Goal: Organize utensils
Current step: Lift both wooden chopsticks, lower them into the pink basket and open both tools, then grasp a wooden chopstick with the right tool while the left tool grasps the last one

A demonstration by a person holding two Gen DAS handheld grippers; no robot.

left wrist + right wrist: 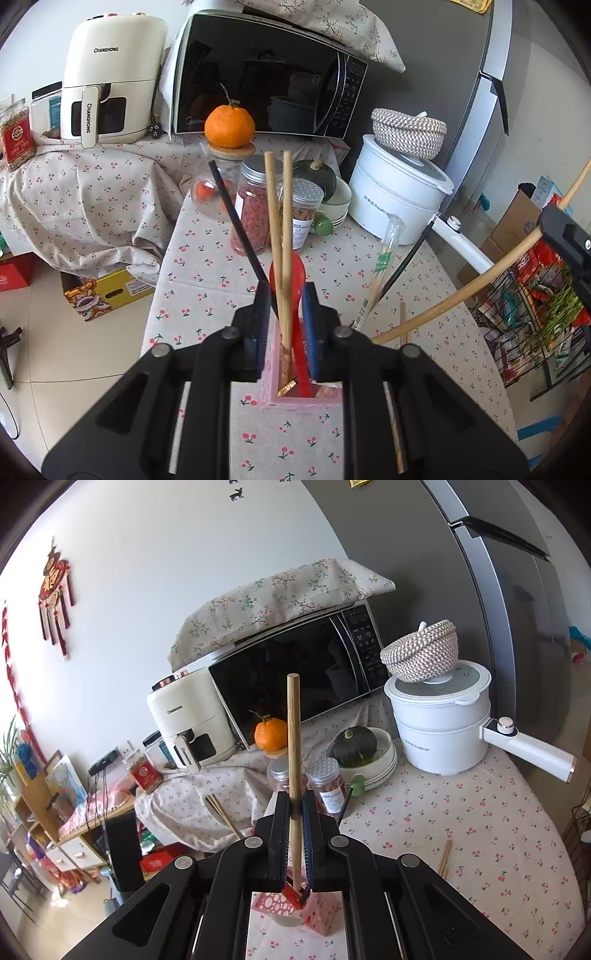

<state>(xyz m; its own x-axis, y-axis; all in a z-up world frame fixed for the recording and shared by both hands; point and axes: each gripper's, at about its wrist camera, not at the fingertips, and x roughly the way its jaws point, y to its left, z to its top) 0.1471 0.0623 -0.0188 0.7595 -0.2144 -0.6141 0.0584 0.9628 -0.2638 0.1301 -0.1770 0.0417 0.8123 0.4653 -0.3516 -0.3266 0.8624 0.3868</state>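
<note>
A pink utensil box point(295, 397) stands on the cherry-print table and holds two wooden chopsticks point(277, 236), a red spoon point(297, 280) and a black chopstick point(236, 218). My left gripper point(284, 306) is shut on the pink box. My right gripper point(294, 812) is shut on a long wooden stick point(294, 753), whose lower end is inside the box point(317, 912). In the left wrist view that stick point(480, 280) arcs in from the right. Wrapped chopsticks point(380, 269) and a bare pair point(445, 856) lie on the cloth.
Jars point(255, 206), an orange point(229, 125), a squash in bowls point(352, 747), a white cooker point(439, 723), a microwave point(266, 77) and an air fryer point(110, 77) crowd the back. A wire rack point(535, 325) stands right of the table.
</note>
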